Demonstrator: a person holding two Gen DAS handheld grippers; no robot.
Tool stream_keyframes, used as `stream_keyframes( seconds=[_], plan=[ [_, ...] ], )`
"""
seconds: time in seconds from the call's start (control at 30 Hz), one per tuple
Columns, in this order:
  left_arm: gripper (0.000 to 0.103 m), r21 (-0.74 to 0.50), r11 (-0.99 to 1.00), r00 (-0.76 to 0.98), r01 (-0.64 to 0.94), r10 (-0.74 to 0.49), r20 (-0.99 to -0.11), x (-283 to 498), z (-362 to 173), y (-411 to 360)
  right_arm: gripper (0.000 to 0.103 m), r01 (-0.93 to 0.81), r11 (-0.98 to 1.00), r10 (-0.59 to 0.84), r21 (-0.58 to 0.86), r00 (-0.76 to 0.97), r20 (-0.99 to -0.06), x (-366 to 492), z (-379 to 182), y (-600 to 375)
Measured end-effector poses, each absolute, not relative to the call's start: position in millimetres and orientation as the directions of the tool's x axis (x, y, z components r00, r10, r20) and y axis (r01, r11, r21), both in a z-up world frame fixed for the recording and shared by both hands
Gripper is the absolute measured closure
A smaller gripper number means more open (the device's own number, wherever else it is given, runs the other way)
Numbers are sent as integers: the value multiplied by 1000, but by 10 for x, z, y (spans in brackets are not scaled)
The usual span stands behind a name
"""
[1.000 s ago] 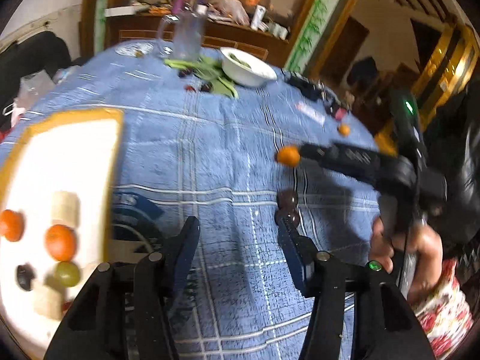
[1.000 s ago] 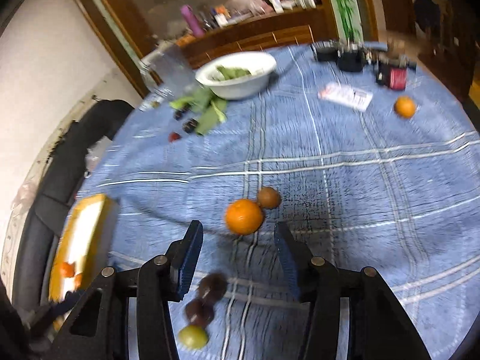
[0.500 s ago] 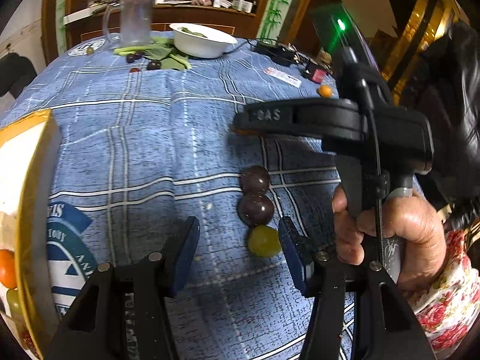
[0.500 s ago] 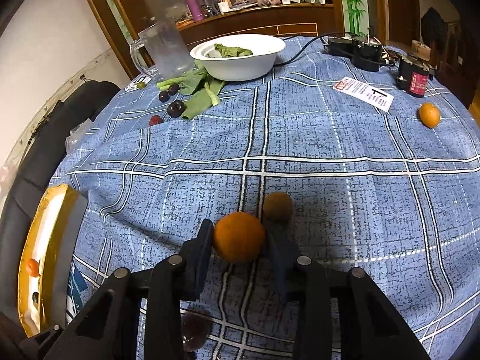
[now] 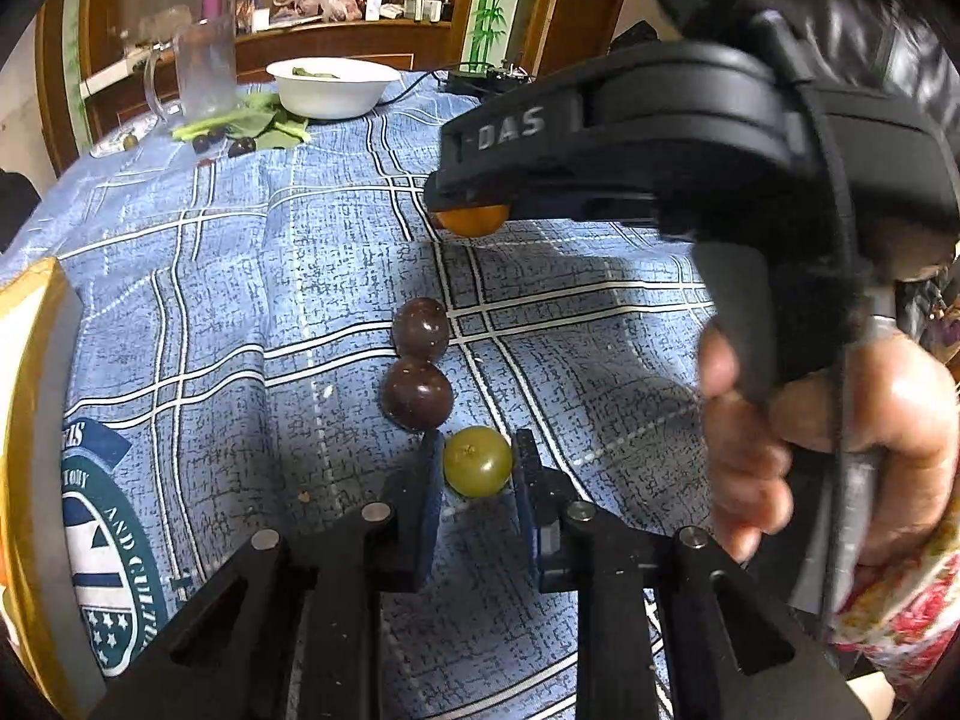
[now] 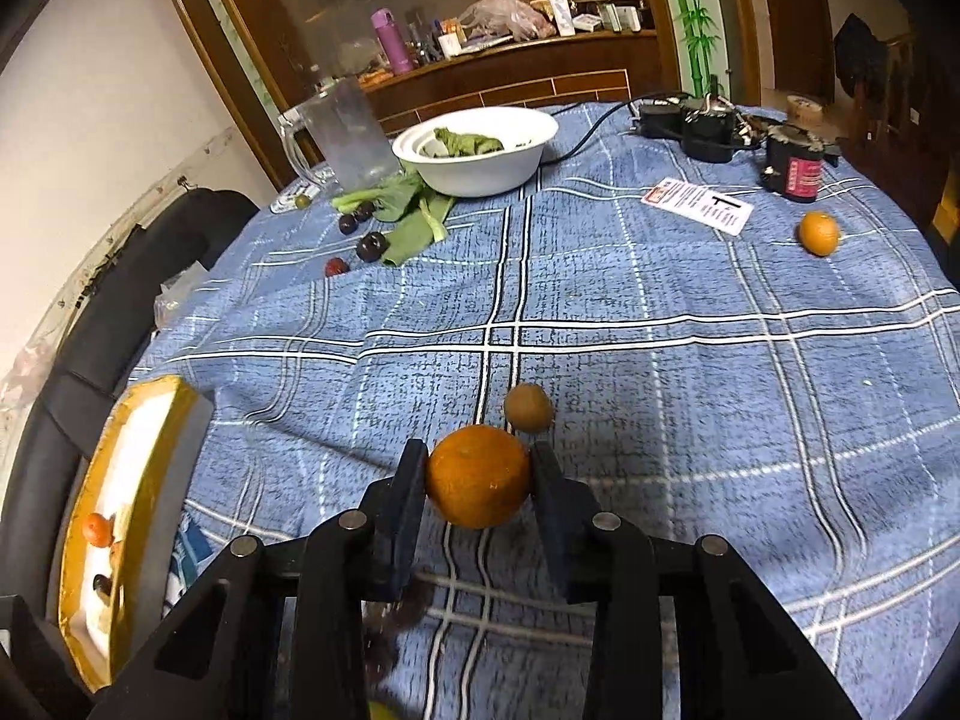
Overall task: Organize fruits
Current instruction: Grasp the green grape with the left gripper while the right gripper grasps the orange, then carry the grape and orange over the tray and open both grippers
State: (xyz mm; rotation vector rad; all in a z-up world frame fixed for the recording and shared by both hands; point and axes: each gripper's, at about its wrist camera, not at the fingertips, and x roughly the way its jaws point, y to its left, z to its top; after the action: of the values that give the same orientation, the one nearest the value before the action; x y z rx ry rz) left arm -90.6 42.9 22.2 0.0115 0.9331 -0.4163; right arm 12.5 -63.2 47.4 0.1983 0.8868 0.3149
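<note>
The left gripper (image 5: 477, 468) is clamped on a green grape (image 5: 477, 461) low on the blue checked tablecloth (image 5: 240, 300), just beside two dark plums (image 5: 418, 401). The right gripper (image 6: 479, 474) pinches an orange (image 6: 479, 476), which its body mostly hides from the left camera. The yellow-rimmed tray (image 6: 90, 480) is cut off at the edge.

Left gripper (image 5: 478, 483) pinches green grape (image 5: 477, 461) — 2 dark fruits (image 5: 418, 367) just beyond.
</note>
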Motion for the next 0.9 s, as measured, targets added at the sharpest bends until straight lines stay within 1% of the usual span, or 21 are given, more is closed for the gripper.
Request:
stream_keyframes(
  seconds=[0.17,0.33,0.4,0.53,0.63,0.8,0.9],
  plan=[
    [82,-229,923,537,309,-369,-759,-988,357,598,67,-194,934,355,300,604,-713,-92,567,-717],
    [82,-317,921,592,226,-389,-706,-1122,620,1040,66,-200,932,359,302,619,-698,-291,662,-750],
    [82,-329,925,620,192,-374,-690,-1188,717,1218,66,-210,928,369,306,624,-689,-371,716,-724],
    [82,-327,940,685,93,-299,-664,-1305,877,1677,66,-252,918,395,305,622,-676,-522,814,-570],
    [81,-314,949,728,-22,-200,-656,-1429,963,2138,66,-304,904,427,301,611,-666,-657,900,-346],
    [81,-274,938,739,-214,-28,-673,-1573,902,2773,66,-432,855,505,288,564,-653,-906,1010,251],
    [81,-266,918,720,-294,30,-694,-1632,797,3034,66,-511,813,550,279,516,-657,-1041,1016,666]
  ],
)
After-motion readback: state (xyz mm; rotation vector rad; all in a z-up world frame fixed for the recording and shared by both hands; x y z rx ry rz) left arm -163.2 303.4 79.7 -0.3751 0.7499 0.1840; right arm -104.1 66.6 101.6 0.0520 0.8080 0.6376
